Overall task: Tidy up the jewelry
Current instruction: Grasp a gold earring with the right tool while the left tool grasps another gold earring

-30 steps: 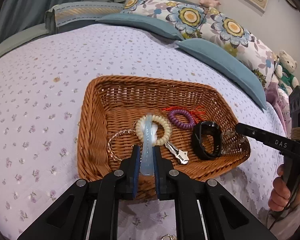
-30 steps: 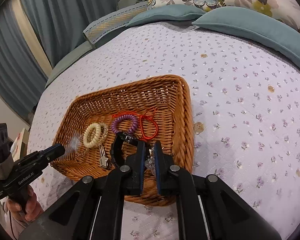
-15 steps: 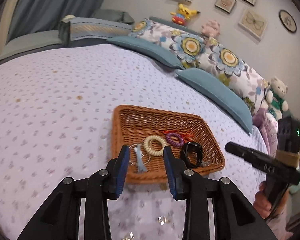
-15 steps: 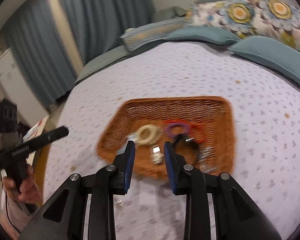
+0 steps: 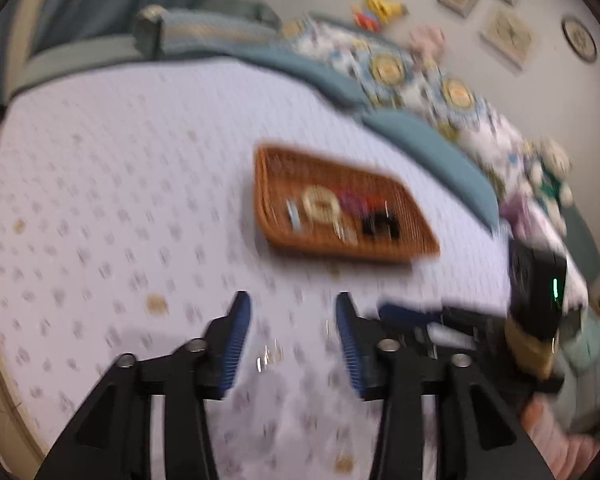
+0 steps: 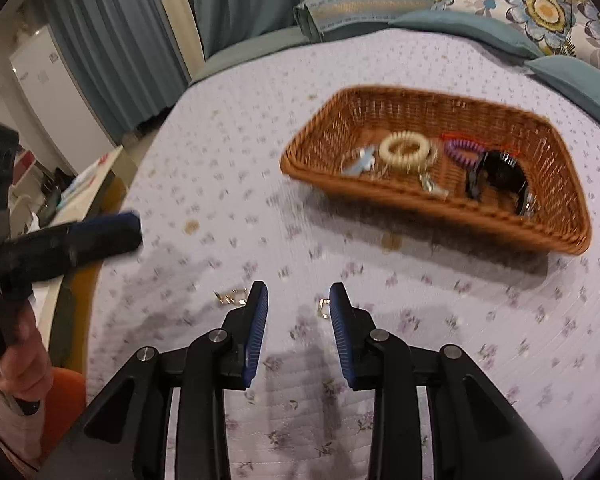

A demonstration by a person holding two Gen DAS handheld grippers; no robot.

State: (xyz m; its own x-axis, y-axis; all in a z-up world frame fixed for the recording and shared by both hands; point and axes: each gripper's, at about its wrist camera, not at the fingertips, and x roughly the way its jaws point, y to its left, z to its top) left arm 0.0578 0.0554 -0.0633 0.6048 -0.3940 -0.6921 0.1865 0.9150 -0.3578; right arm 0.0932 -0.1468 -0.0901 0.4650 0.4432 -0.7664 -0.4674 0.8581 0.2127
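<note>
Both tongs released: left tongs (image 5: 293,312), right tongs (image 6: 298,298) | basket (image 6: 440,204) well apart

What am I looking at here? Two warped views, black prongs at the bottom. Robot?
No robot: a person holds a handheld claw in each hand, each with a fisheye camera looking along its fingers. One view is from the left claw, the other from the right claw. Both are open and hold nothing. On the floral bedspread sits a wicker basket holding a cream bead bracelet, a purple coil tie and a black band. Small gold pieces lie loose on the bedspread near the right claw.
</note>
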